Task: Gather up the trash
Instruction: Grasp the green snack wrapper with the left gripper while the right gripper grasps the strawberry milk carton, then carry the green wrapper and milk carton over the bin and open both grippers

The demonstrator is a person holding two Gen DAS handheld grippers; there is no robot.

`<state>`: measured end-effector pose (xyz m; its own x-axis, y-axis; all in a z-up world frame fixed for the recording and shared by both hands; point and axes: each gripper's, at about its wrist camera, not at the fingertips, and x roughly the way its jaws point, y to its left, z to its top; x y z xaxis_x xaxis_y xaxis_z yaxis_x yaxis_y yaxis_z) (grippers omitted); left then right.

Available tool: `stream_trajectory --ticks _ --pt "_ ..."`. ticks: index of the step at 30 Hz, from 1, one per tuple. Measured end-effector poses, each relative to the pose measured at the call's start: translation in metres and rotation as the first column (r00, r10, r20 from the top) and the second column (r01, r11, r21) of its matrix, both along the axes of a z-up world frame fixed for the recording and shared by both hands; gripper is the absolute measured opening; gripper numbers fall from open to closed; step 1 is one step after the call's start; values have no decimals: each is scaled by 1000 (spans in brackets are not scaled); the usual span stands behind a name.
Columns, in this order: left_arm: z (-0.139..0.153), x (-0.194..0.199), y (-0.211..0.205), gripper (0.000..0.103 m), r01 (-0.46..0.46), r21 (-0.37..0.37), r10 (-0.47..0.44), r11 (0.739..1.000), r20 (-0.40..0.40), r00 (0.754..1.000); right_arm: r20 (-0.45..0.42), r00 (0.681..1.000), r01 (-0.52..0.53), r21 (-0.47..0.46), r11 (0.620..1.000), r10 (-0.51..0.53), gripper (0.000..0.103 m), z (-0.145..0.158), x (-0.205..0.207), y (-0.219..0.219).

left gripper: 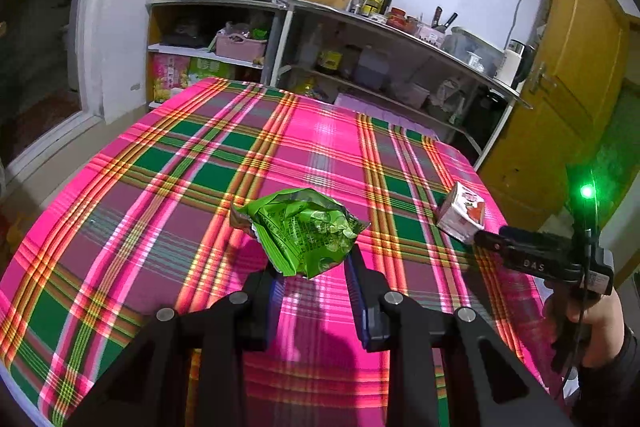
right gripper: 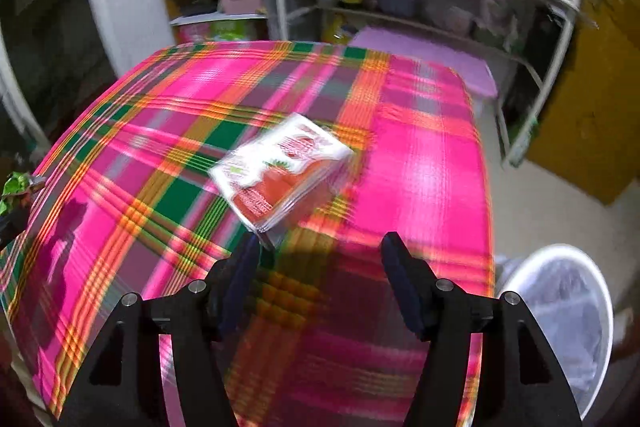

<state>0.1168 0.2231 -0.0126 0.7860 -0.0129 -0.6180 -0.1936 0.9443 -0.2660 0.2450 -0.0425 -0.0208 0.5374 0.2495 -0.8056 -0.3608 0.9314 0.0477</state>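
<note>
A crumpled green snack bag (left gripper: pixel 304 227) sits between the fingers of my left gripper (left gripper: pixel 314 263), which is shut on its near end just above the plaid tablecloth (left gripper: pixel 200 167). A small white and red drink carton (left gripper: pixel 462 213) lies on its side near the table's right edge. In the right wrist view the carton (right gripper: pixel 284 167) is just ahead of my right gripper (right gripper: pixel 322 243), close to the left fingertip. That gripper is open with nothing between its pads. The left wrist view shows the right gripper (left gripper: pixel 486 241) with its tip at the carton, held by a hand (left gripper: pixel 600 323).
A white-rimmed bin (right gripper: pixel 560 327) lined with a clear bag stands on the floor off the table's right edge. Shelves (left gripper: pixel 380 75) crowded with bottles and kitchenware run behind the table. A yellow door (left gripper: pixel 568 75) is at the right.
</note>
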Motion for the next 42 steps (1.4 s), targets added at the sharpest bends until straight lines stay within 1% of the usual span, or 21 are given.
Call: stream_trajectory --ticks 2,4,7,9,13,18,23,24,27,31,32,35,38,42 --pt "0 0 -5 30 7 1 -7 1000 -1 1000 -11 1000 26 31 999 -26 64 3 -1 -9" --pt "1 2 -9 30 13 1 -13 1000 -3 1000 -21 999 29 94 995 -27 64 9 -3 -11" --pt "0 4 -14 30 22 2 -22 1000 -6 1000 -7 1000 17 179 984 -16 65 21 -6 -1" --pt "1 5 -17 30 28 4 -28 1000 -8 1000 4 1000 26 220 975 -28 68 27 -3 10" --pt "1 5 -20 30 32 9 -32 999 -9 999 -31 996 91 257 962 -86 70 27 10 25" --pt "2 2 -15 30 29 7 -28 1000 -5 1000 -77 976 216 252 943 -203 70 21 29 35" --pt "-1 1 -9 30 24 -6 -24 1000 -7 1000 -106 960 276 195 941 -260 70 9 39 41" --pt "-2 1 -7 30 22 -9 -22 1000 -7 1000 -118 959 277 175 945 -259 70 5 40 44" --pt "-3 1 -5 30 19 -16 -19 1000 -8 1000 -96 964 261 166 951 -247 71 5 36 42" --pt "-6 1 -5 30 22 -20 -22 1000 -13 1000 -63 974 226 142 964 -219 66 8 29 38" --pt "-6 1 -6 30 23 -21 -23 1000 -13 1000 -65 975 218 147 965 -211 62 8 28 36" --pt "-5 2 -9 30 27 -19 -27 999 -14 1000 -70 979 198 148 969 -189 62 9 25 29" --pt "-3 2 -14 30 34 -12 -35 999 -12 999 -81 982 182 161 970 -171 60 10 18 21" --pt "1 1 -24 30 49 -3 -49 999 -10 999 -73 987 152 184 971 -140 59 14 1 4"
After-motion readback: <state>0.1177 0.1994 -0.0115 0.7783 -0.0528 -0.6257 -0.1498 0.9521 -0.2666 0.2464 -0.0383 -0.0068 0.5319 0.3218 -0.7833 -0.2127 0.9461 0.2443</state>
